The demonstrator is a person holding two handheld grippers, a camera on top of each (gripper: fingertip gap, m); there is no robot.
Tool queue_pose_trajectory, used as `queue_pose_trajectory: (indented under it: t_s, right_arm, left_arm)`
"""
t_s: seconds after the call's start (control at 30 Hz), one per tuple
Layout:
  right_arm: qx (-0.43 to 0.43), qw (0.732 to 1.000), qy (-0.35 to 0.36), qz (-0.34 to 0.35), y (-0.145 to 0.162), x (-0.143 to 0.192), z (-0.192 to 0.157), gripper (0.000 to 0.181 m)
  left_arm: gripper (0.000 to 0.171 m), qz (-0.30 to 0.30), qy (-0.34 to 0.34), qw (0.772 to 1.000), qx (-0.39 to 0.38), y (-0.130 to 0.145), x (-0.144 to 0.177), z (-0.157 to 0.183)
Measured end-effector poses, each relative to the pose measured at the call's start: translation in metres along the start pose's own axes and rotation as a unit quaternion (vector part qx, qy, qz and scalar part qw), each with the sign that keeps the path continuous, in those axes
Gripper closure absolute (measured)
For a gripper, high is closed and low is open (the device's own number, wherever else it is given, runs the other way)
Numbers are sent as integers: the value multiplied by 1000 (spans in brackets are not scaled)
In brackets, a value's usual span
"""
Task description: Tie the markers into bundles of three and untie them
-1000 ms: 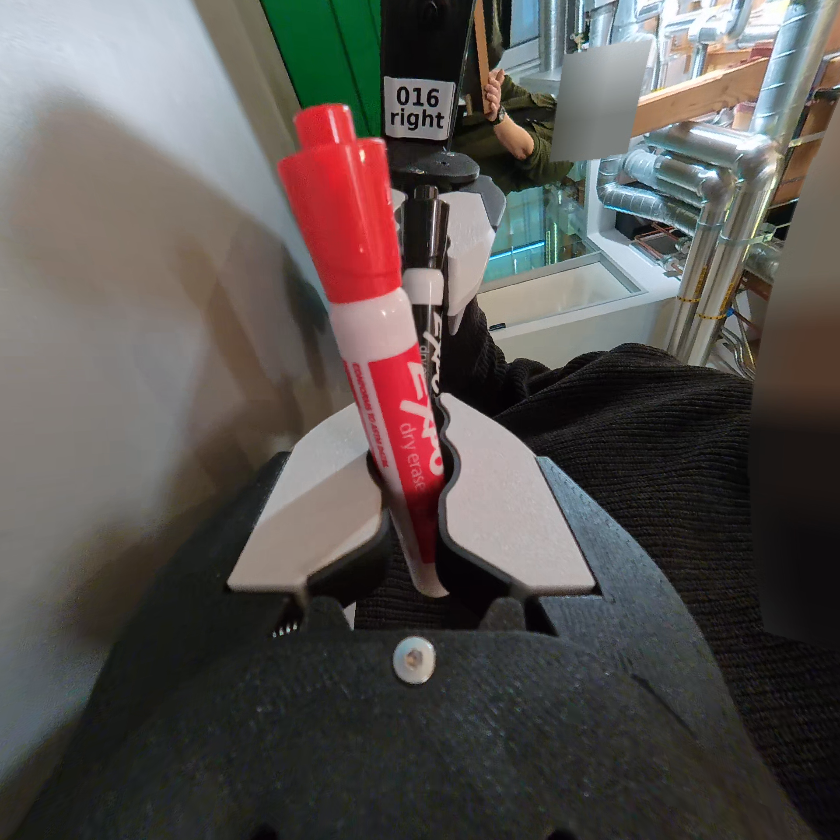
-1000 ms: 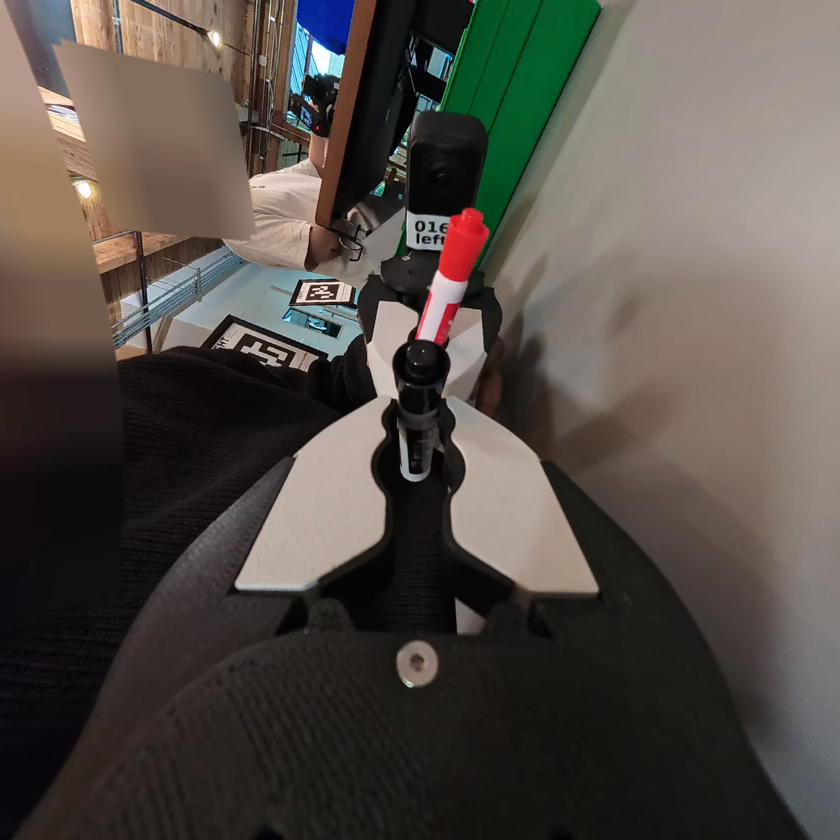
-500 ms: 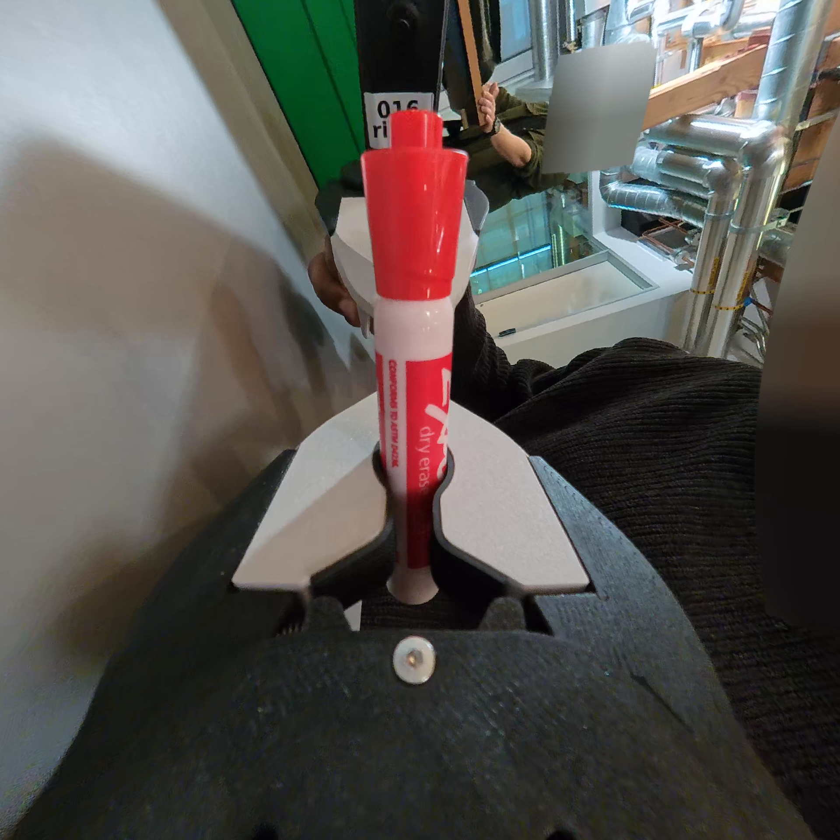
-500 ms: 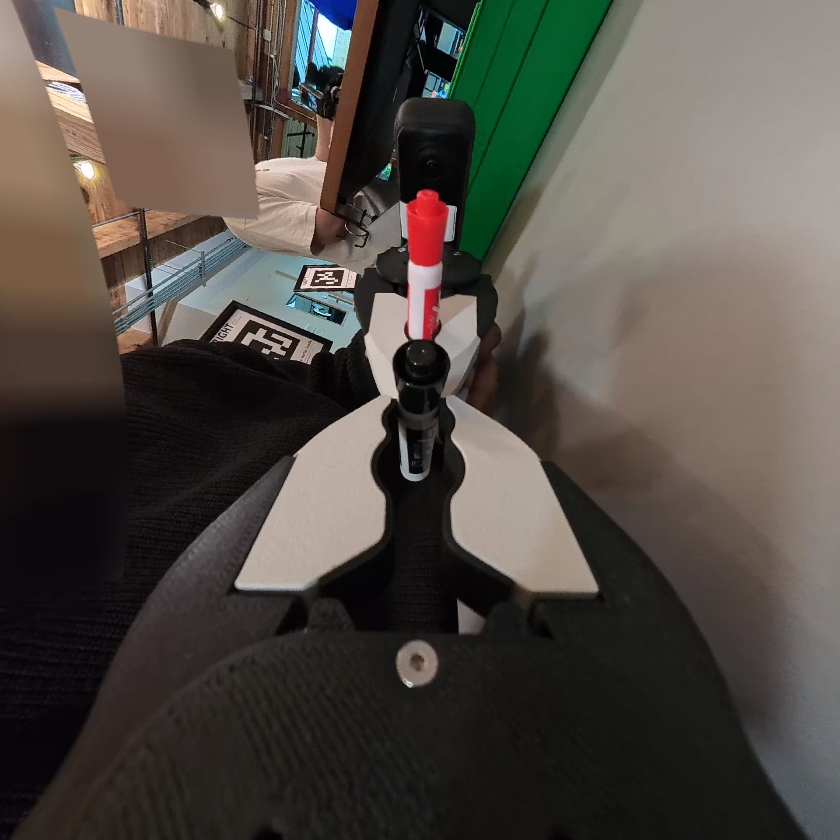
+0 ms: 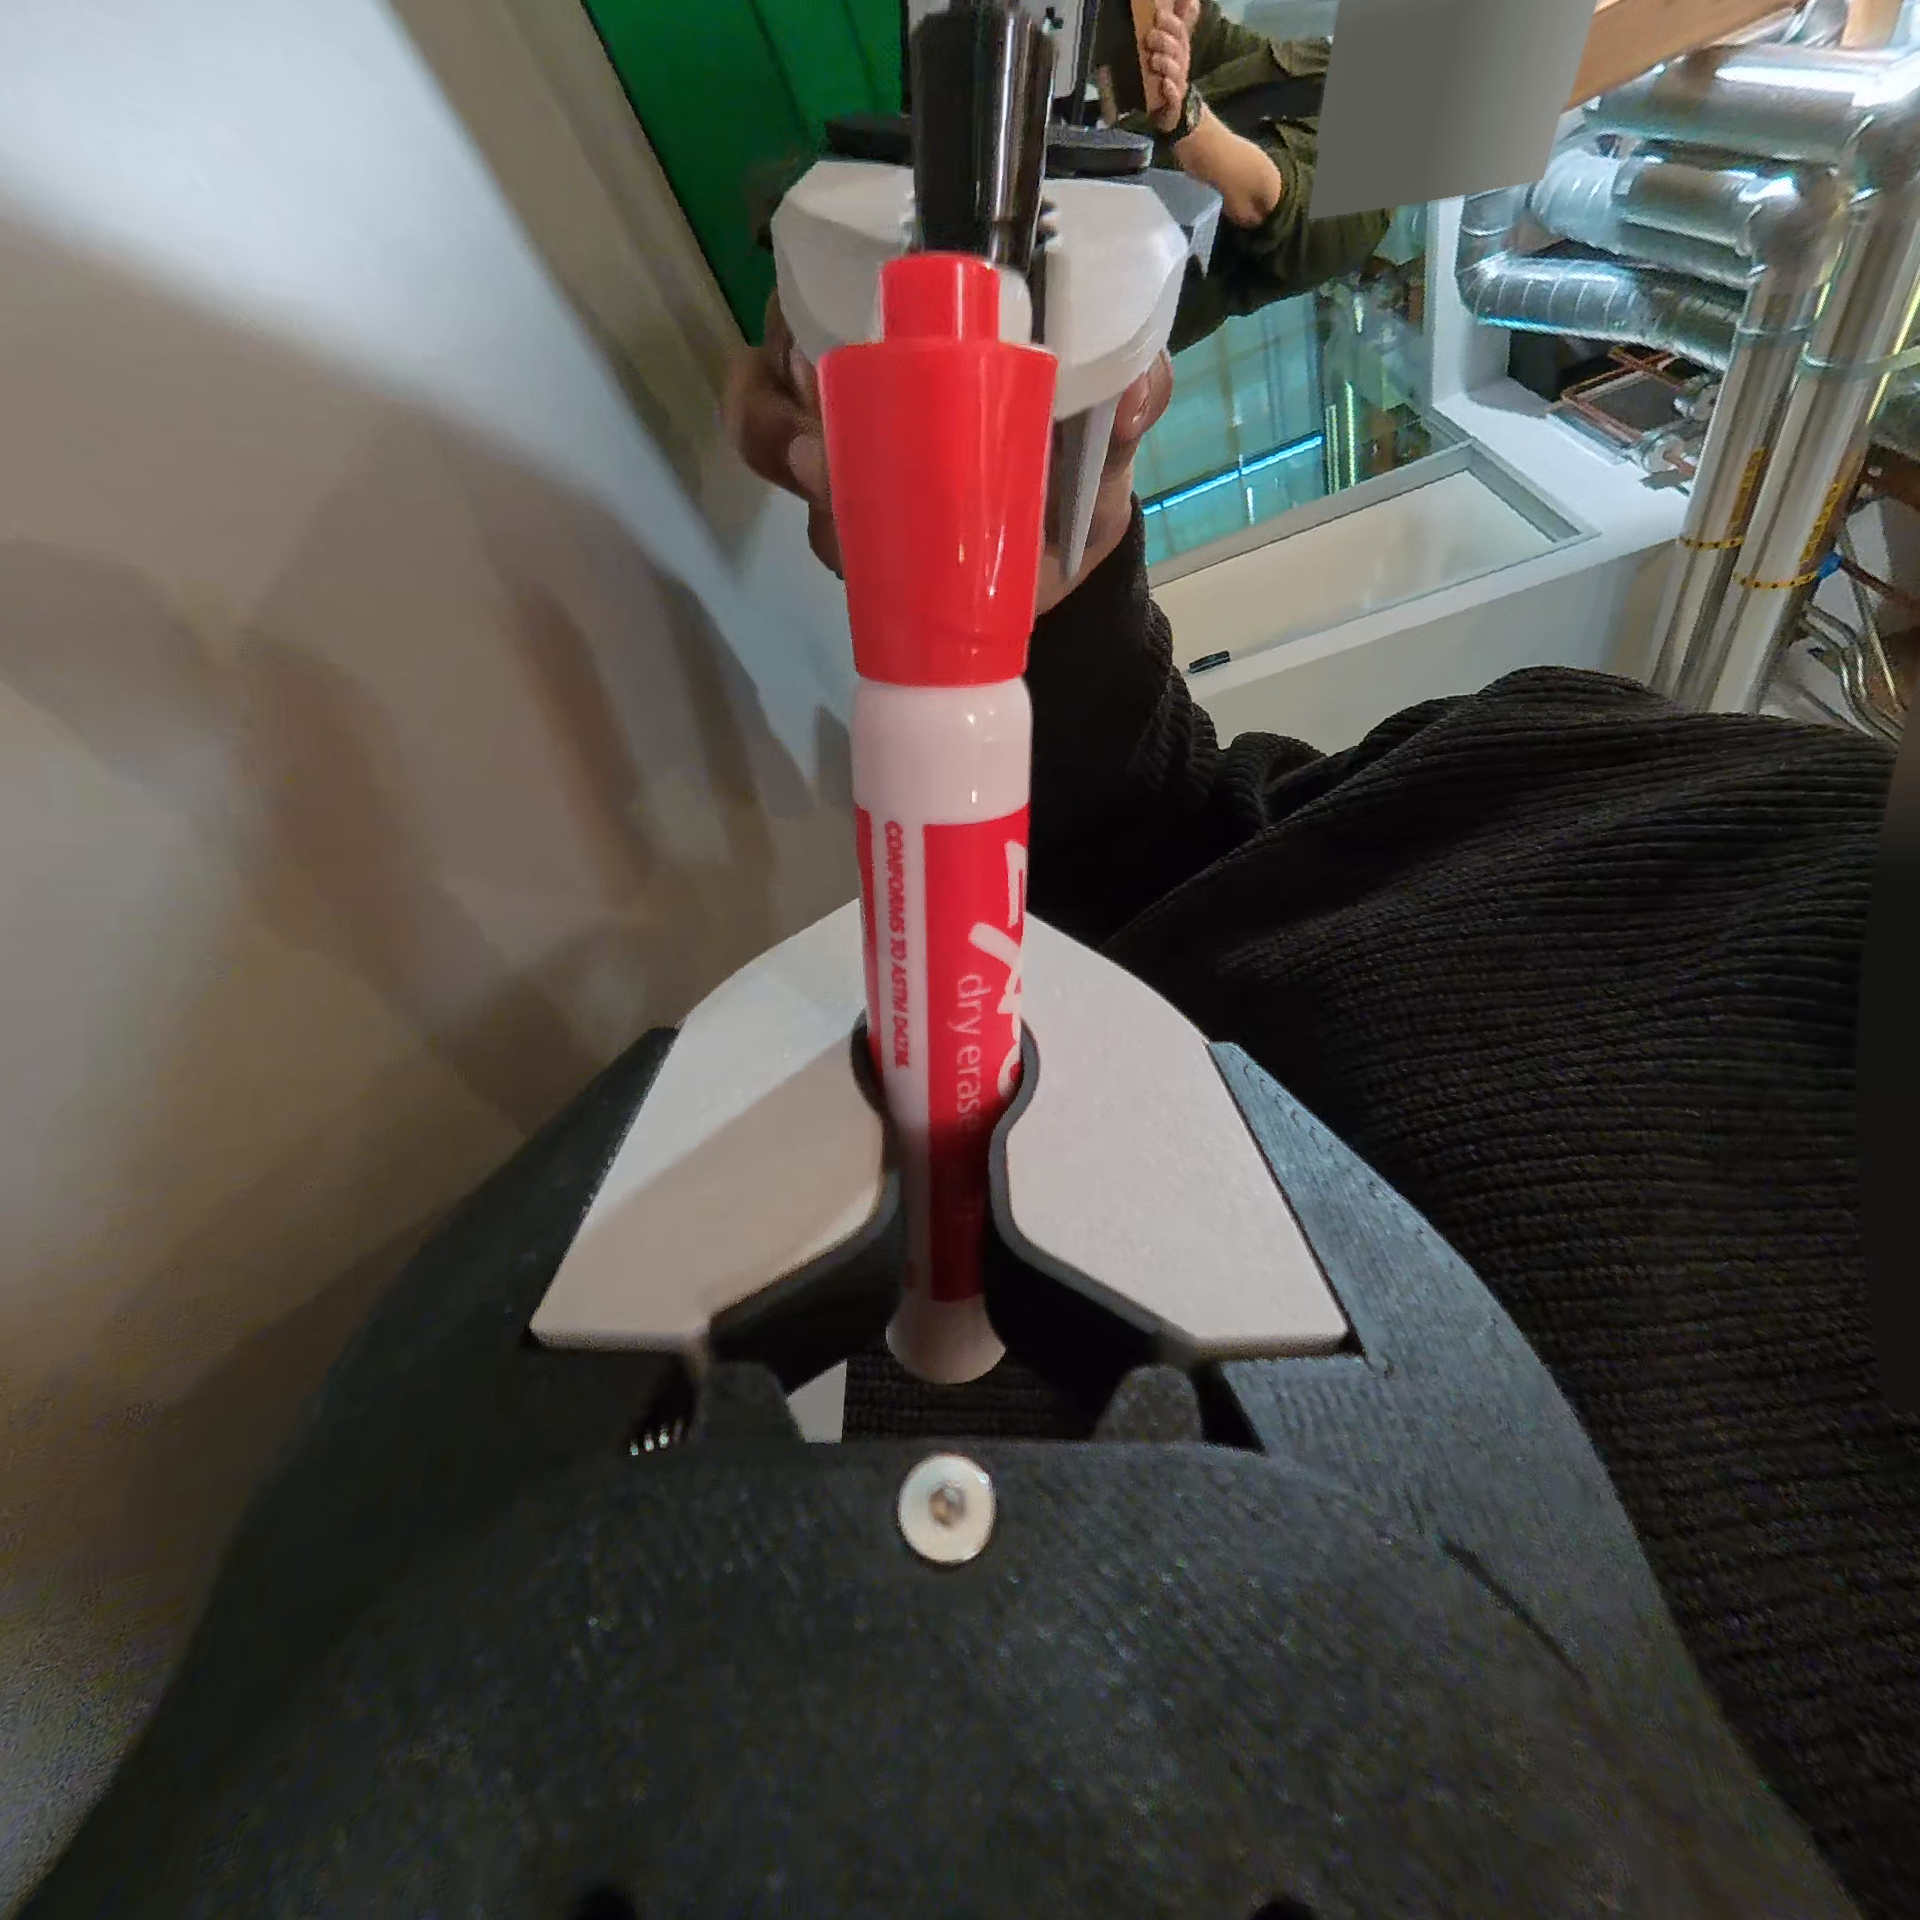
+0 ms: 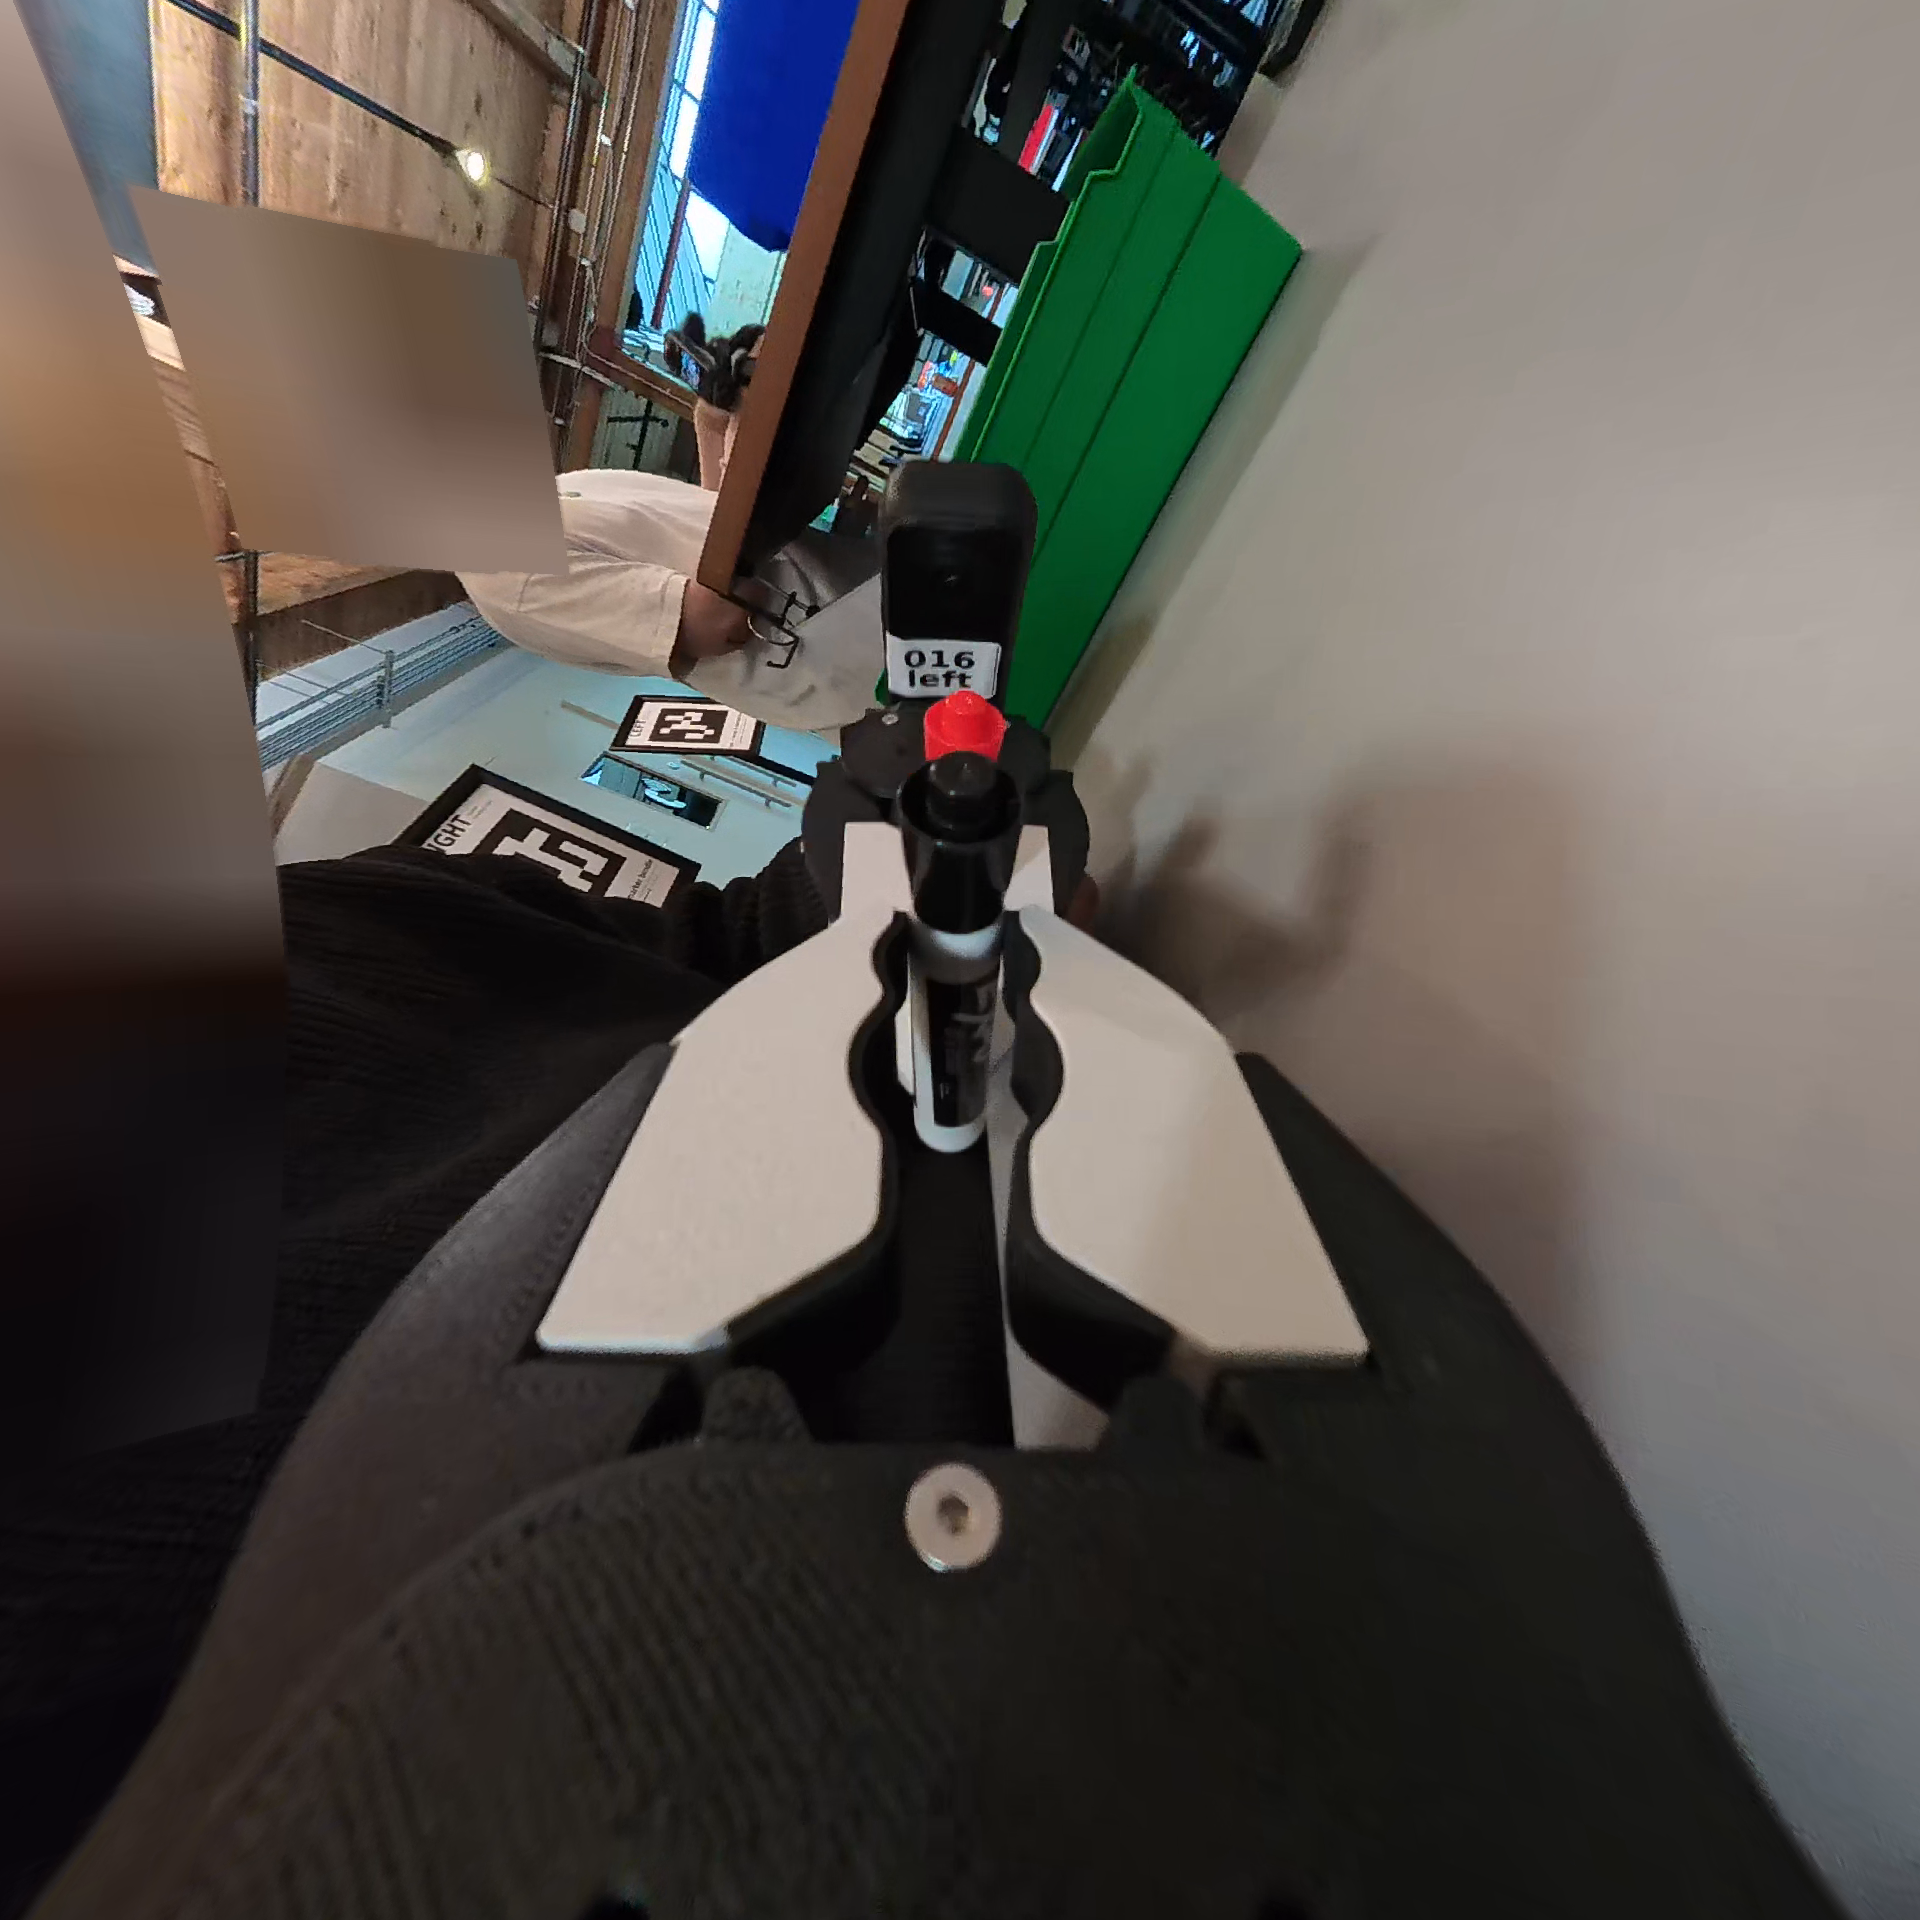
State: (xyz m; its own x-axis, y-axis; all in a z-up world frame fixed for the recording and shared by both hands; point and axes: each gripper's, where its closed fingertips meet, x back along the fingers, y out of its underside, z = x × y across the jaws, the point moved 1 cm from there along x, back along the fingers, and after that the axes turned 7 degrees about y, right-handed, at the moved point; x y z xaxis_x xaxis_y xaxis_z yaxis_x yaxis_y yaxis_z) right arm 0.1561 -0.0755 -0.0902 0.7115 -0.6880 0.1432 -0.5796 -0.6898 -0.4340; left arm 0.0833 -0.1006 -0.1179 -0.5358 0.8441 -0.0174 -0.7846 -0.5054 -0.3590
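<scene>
My left gripper (image 5: 943, 1049) is shut on a red-capped white marker (image 5: 940, 727) that stands up along its fingers. My right gripper (image 6: 956, 997) is shut on a black-capped marker (image 6: 951, 935) that points forward. The two grippers face each other, close, with cap ends nearly meeting. In the left wrist view the black marker (image 5: 971, 125) shows just past the red cap, held in the other gripper (image 5: 977, 270). In the right wrist view the red cap (image 6: 963, 727) shows just behind the black cap, in the other gripper (image 6: 945, 821).
A white wall (image 5: 312, 520) runs close along one side in both views. A black knit sleeve (image 5: 1558, 987) lies beside the grippers. A green panel (image 6: 1122, 436) stands behind. Metal pipes (image 5: 1766, 312) and people are in the background. The gap from one gripper's tips to the other's is roughly 8 cm.
The red marker swung from tilted left to straight in my left gripper, whose fingers closed tighter on it. The two grippers moved closer together and lined up end to end.
</scene>
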Motion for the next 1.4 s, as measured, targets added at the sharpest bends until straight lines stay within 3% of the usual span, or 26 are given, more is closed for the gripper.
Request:
queue_pose_trajectory:
  t_s: [0.2,0.4,1.07,1.4]
  right_arm:
    - [-2,998,0,63,-20,10,-5,164]
    - [-17,996,-1,86,-21,-3,-6,164]
    - [-3,999,13,41,-6,-20,-5,164]
    - [-31,999,20,38,-4,-21,2,164]
  left_arm:
    - [160,-5,7,1000,6,2,-2,1]
    - [160,-8,14,1000,13,4,-4,1]
    - [158,-46,5,999,-2,17,-11,-1]
    - [149,-43,5,999,4,16,-12,-2]
